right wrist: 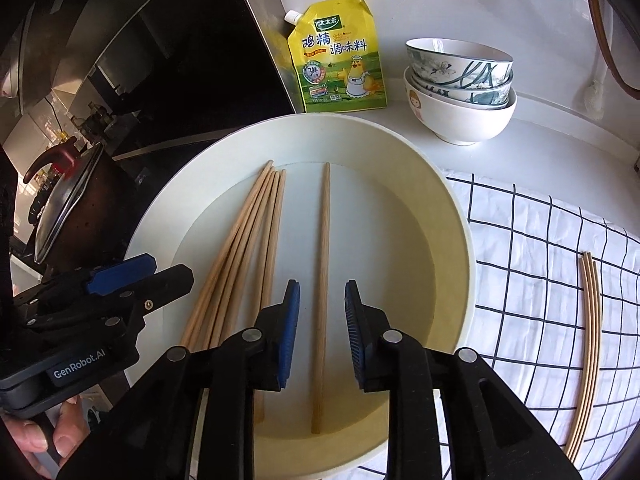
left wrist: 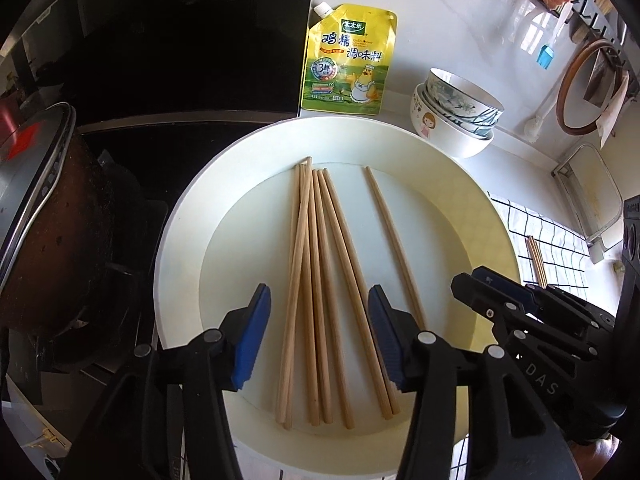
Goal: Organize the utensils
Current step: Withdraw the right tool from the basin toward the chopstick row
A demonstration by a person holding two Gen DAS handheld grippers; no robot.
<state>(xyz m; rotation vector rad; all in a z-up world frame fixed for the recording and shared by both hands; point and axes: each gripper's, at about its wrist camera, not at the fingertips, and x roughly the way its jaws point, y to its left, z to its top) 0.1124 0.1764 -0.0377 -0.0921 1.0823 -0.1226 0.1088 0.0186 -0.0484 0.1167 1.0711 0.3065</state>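
Note:
A white round basin point(left wrist: 180, 220) point(right wrist: 460, 208) holds wooden chopsticks. Several of them lie as a fanned bundle point(left wrist: 316, 280) point(right wrist: 248, 248), and a single chopstick point(left wrist: 394, 240) point(right wrist: 322, 232) lies apart to their right. My left gripper point(left wrist: 318, 298) point(right wrist: 172, 270) hangs open over the near end of the bundle, its blue pads clear of the sticks. In the right wrist view, my right gripper point(right wrist: 322, 286) point(left wrist: 466, 276) is open with the single chopstick between its pads, which do not press on it. A few more chopsticks point(right wrist: 588, 340) point(left wrist: 536, 256) lie on the checked cloth point(right wrist: 540, 260).
A yellow seasoning pouch point(left wrist: 346, 60) point(right wrist: 340, 56) and stacked bowls point(left wrist: 456, 116) point(right wrist: 460, 84) stand behind the basin. A lidded dark pot point(left wrist: 40, 208) point(right wrist: 68, 208) sits on the black cooktop to the left. A person's hand point(right wrist: 40, 436) grips the left gripper's handle.

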